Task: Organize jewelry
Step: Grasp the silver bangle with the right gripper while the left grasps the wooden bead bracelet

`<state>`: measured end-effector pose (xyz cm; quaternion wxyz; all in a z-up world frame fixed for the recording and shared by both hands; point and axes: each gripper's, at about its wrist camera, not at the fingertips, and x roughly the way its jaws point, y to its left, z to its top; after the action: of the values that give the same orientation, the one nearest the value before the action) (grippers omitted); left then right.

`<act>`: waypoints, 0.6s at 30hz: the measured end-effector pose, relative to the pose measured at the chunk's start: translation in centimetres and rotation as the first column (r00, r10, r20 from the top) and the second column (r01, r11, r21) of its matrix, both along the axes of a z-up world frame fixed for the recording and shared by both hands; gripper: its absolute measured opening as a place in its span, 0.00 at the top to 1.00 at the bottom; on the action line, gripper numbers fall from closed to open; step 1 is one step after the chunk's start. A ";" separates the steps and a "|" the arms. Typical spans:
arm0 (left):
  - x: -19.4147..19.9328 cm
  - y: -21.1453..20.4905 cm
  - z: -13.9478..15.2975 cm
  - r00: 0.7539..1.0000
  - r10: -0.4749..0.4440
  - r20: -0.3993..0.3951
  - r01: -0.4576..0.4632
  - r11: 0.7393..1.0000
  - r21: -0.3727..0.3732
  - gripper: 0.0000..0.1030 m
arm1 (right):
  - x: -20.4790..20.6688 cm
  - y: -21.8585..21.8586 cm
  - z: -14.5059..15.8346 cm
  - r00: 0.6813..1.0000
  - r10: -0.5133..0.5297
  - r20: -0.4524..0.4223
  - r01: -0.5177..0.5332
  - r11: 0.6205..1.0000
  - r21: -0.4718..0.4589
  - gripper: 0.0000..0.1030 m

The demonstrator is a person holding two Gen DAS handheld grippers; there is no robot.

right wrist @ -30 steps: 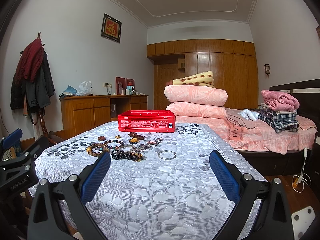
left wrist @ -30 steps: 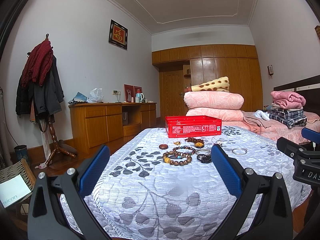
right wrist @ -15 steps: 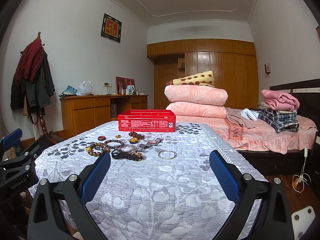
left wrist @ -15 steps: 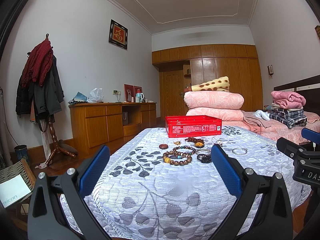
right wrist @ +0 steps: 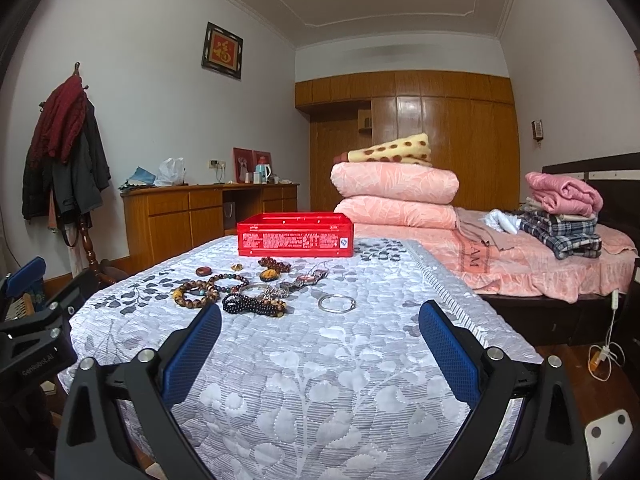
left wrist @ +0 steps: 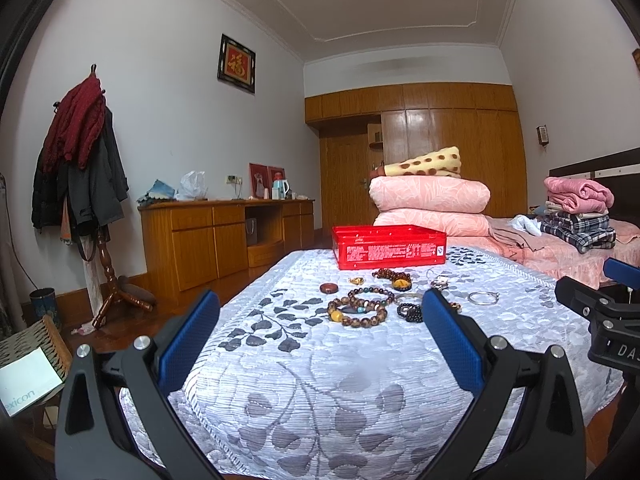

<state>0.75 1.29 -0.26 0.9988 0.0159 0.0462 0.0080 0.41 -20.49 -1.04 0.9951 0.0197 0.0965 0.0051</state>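
A red box [left wrist: 388, 246] [right wrist: 295, 239] stands at the far end of a table under a grey leaf-pattern quilted cloth [left wrist: 320, 380] [right wrist: 340, 368]. In front of it lie several pieces of jewelry: brown bead bracelets [left wrist: 357, 311] [right wrist: 196, 296], a black bead bracelet [left wrist: 410, 313] [right wrist: 244, 304], a silver bangle [left wrist: 483, 298] [right wrist: 337, 303], an amber pendant [left wrist: 401, 283] [right wrist: 268, 275], a round red-brown piece [left wrist: 329, 288] [right wrist: 203, 271]. My left gripper [left wrist: 320, 336] is open and empty, short of the jewelry. My right gripper [right wrist: 320, 340] is open and empty, near the front edge.
A bed with folded pink quilts [right wrist: 396, 196] and clothes [right wrist: 560, 216] is at the right. A wooden dresser [left wrist: 224, 236] and a coat stand [left wrist: 80, 168] line the left wall. A wicker basket [left wrist: 28, 356] sits on the floor at left.
The right gripper view has shifted very slightly; the left gripper has stayed still. Both remain open and nothing on the table has moved.
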 end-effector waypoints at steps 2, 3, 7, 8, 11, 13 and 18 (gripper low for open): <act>0.8 0.3 0.0 1.000 0.000 -0.026 0.000 1.000 -0.007 0.05 | 0.7 -0.3 0.0 1.000 0.002 -0.017 -0.002 1.000 0.005 0.06; 1.2 0.3 -0.1 0.999 0.000 -0.038 0.000 1.000 -0.006 0.05 | 0.9 -0.3 -0.2 0.999 0.006 -0.032 -0.006 1.000 0.010 0.06; 3.2 -0.3 0.0 0.996 0.000 -0.093 0.002 1.000 0.020 0.05 | 2.5 -0.9 -0.2 0.996 0.015 -0.091 -0.014 1.000 0.015 0.06; 3.9 -0.4 0.1 0.993 -0.002 -0.118 0.005 1.000 0.029 0.05 | 3.0 -1.0 -0.3 0.994 0.016 -0.104 -0.015 1.000 0.012 0.06; 6.3 -0.5 0.0 0.980 -0.014 -0.201 0.019 1.000 0.025 0.05 | 4.9 -1.6 -0.2 0.987 0.028 -0.156 -0.025 0.999 0.020 0.06; 8.1 -0.3 0.0 0.964 -0.021 -0.266 0.026 1.000 0.013 0.05 | 6.4 -2.3 -0.1 0.979 0.037 -0.202 -0.030 0.999 0.041 0.06; 11.7 0.1 -0.1 0.929 -0.040 -0.368 0.036 0.999 -0.018 0.05 | 9.7 -3.6 0.1 0.954 0.073 -0.292 -0.049 0.995 0.089 0.06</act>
<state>12.43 1.37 -0.37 0.9724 0.0127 0.2325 -0.0149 10.13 -24.08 -0.97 0.9674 0.0573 0.2439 0.0369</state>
